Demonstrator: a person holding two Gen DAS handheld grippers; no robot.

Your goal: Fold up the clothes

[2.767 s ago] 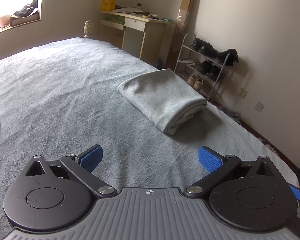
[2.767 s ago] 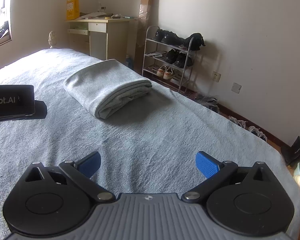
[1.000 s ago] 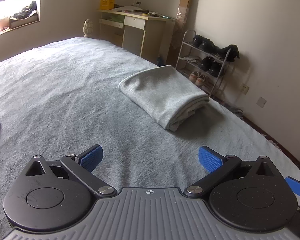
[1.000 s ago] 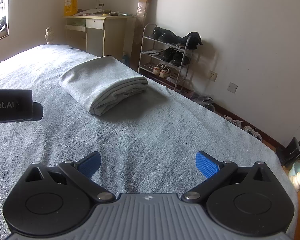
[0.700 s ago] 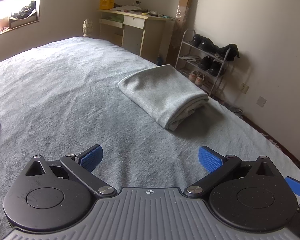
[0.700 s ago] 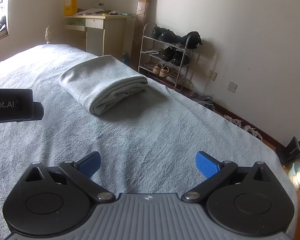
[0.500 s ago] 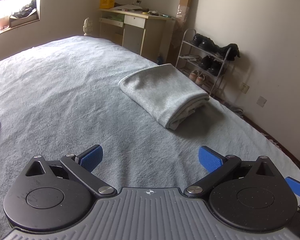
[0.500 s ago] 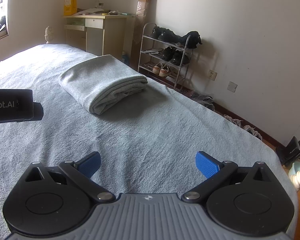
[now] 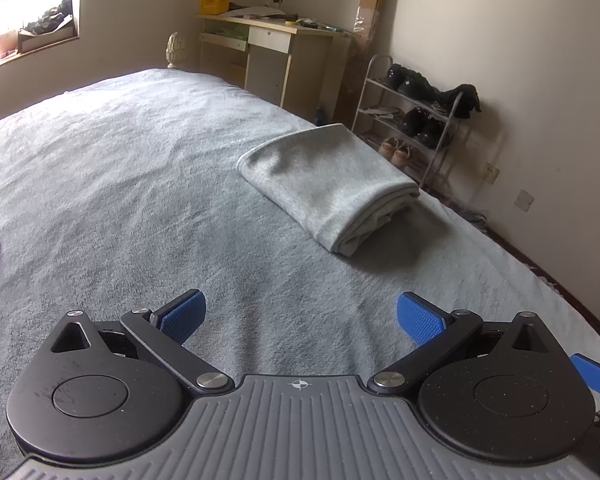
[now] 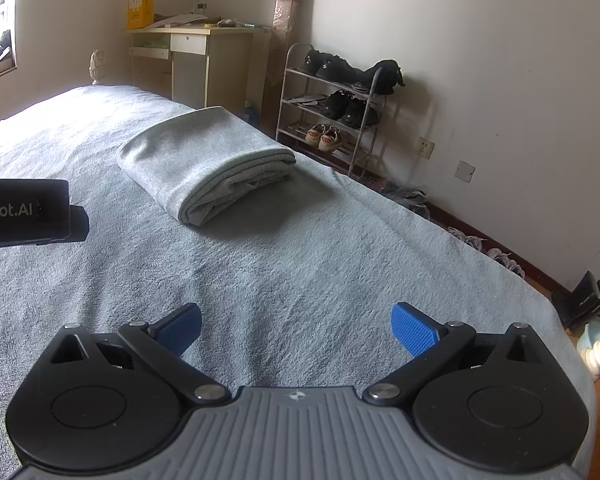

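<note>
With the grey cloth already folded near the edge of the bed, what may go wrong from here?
1. The folded grey cloth lies close to the bed's right edge; a push could slide it off toward the shoe rack.
2. Its open layers face both open tools, left and right; a grab there may catch one layer and undo the fold.

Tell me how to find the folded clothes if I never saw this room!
Look at the big bed with the grey fuzzy cover. Near its edge by the shoe rack lies the folded grey garment. It is the only raised, layered bundle there, paler than the cover.
</note>
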